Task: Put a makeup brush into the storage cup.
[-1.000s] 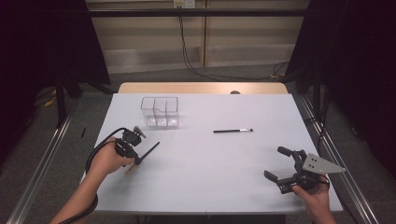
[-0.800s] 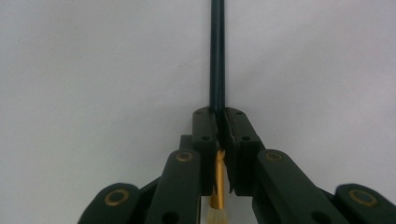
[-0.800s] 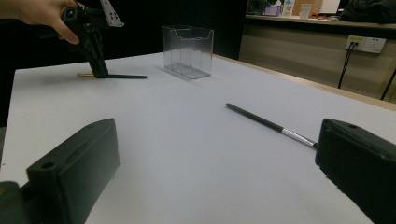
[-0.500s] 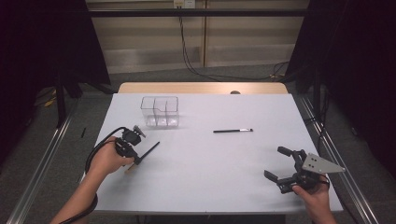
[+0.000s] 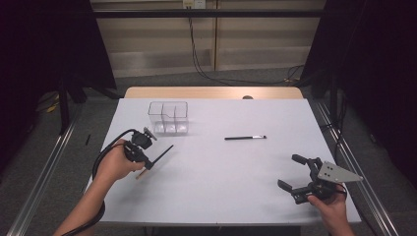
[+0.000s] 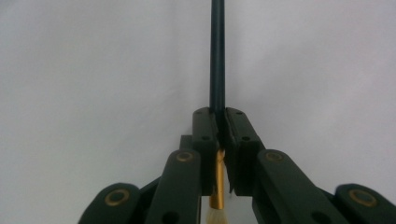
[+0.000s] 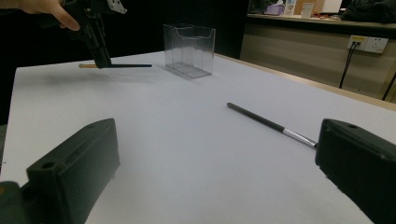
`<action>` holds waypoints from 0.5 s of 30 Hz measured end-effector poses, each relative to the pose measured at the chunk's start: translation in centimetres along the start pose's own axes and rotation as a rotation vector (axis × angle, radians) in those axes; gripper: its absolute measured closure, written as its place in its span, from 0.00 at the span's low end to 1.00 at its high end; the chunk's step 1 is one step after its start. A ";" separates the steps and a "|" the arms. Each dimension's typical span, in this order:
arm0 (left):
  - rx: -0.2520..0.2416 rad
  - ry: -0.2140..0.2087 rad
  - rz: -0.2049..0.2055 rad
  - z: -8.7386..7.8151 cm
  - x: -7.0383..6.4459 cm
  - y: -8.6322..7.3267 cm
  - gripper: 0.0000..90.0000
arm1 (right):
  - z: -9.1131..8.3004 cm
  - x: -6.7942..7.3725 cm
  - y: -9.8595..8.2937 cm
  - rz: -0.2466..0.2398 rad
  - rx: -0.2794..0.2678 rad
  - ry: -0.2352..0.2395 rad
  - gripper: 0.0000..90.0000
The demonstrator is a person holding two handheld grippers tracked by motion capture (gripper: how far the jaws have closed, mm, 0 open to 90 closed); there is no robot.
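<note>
Overhead, the white table (image 5: 216, 187) carries a clear divided box (image 5: 168, 117), with the left gripper (image 5: 147, 164) just in front of it, jaws pinched on a dark-handled brush (image 5: 160, 155). The left gripper view alone shows its gold ferrule and pale bristles behind the jaws, handle pointing ahead. Nothing has shifted since a second ago. The right gripper (image 5: 294, 173) rests spread, near a second brush (image 5: 245, 138).

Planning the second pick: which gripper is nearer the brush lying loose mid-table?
Right. The right gripper sits open, below and to the right of the loose brush; the left gripper is farther off at its left, clamping another brush.
</note>
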State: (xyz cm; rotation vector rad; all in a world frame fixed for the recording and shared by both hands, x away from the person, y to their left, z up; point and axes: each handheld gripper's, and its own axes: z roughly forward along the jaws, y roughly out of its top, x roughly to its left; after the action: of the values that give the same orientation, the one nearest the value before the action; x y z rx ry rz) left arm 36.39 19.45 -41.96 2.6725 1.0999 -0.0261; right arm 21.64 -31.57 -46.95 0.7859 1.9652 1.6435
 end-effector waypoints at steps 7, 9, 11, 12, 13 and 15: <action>-0.010 -0.017 0.025 -0.3 -0.9 0.8 0.93 | 0.0 0.0 0.0 -0.001 -0.003 0.001 0.00; -0.014 -0.020 0.036 -0.3 -1.2 1.1 0.93 | 0.0 0.0 0.0 -0.001 -0.003 0.002 0.00; -0.011 -0.034 0.055 -0.3 -1.7 1.5 0.93 | 0.0 -0.1 0.0 -0.001 -0.003 0.002 0.00; -0.013 -0.039 0.058 -0.3 -1.9 1.6 0.93 | 0.0 -0.1 0.0 0.000 -0.002 0.001 0.00; -0.014 -0.045 0.069 -0.4 -2.1 1.8 0.93 | 0.0 -0.1 0.0 0.001 -0.003 0.003 0.00; -0.013 -0.052 0.074 -0.4 -2.5 2.1 0.93 | 0.1 -0.1 0.0 0.000 -0.002 0.003 0.00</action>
State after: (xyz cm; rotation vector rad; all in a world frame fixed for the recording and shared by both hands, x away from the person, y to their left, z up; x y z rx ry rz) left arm 36.04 16.34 -40.83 2.6827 0.9815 -0.0745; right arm 21.75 -31.58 -46.93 0.7832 1.9651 1.6475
